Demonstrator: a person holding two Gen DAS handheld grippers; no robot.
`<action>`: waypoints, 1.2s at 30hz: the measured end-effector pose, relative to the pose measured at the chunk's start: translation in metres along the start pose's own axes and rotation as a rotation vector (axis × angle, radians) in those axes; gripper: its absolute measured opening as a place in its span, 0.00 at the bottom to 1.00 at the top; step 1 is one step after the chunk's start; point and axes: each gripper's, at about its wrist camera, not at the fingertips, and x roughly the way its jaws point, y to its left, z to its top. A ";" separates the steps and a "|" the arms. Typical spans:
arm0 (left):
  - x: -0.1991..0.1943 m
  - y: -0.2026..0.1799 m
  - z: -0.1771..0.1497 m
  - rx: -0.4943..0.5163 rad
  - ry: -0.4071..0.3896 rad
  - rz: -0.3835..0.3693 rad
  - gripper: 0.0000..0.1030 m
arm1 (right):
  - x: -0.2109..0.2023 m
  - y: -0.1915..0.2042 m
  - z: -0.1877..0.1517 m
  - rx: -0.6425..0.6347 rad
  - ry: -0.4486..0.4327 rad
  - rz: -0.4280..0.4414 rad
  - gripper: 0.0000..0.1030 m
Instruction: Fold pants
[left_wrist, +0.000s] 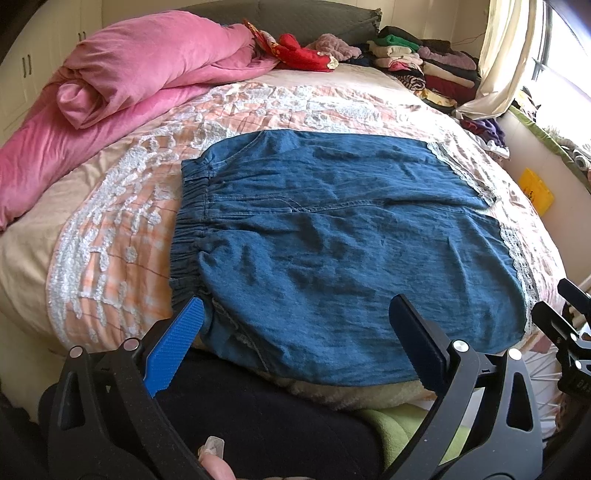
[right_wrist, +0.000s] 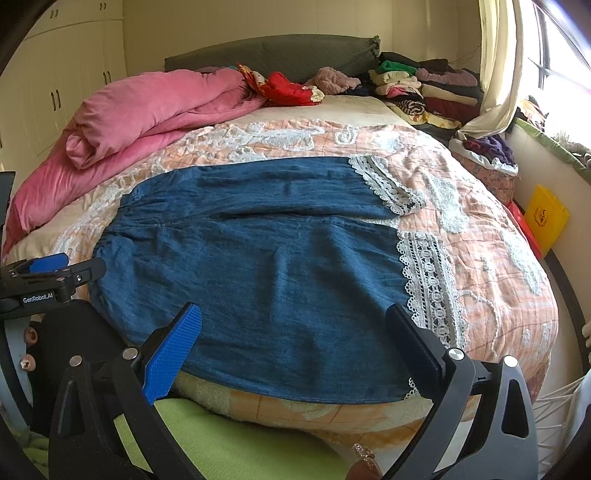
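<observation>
Blue denim pants (left_wrist: 332, 236) with white lace hems lie flat across the bed, elastic waistband at the left (left_wrist: 192, 221), leg ends at the right (right_wrist: 424, 280). They also show in the right wrist view (right_wrist: 258, 266). My left gripper (left_wrist: 295, 325) is open and empty, hovering over the near edge of the pants by the waistband. My right gripper (right_wrist: 295, 325) is open and empty, over the near edge closer to the lace hem. The left gripper also shows in the right wrist view at the left edge (right_wrist: 48, 273); the right gripper's body shows in the left wrist view (left_wrist: 569, 325).
A peach quilt with white lace patches (right_wrist: 480, 236) covers the bed. A rolled pink duvet (left_wrist: 110, 92) lies at the far left. Stacks of folded clothes (right_wrist: 417, 85) sit at the far right by the headboard. A yellow bag (right_wrist: 546, 218) stands beside the bed.
</observation>
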 end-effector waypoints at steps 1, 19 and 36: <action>0.000 0.001 0.001 -0.002 0.001 0.002 0.91 | 0.001 0.000 0.000 -0.002 0.001 -0.001 0.96; 0.039 0.071 0.042 -0.100 0.029 0.079 0.91 | 0.056 0.020 0.048 -0.091 0.056 0.104 0.96; 0.114 0.139 0.115 -0.141 0.118 0.138 0.91 | 0.169 0.076 0.164 -0.290 0.067 0.220 0.96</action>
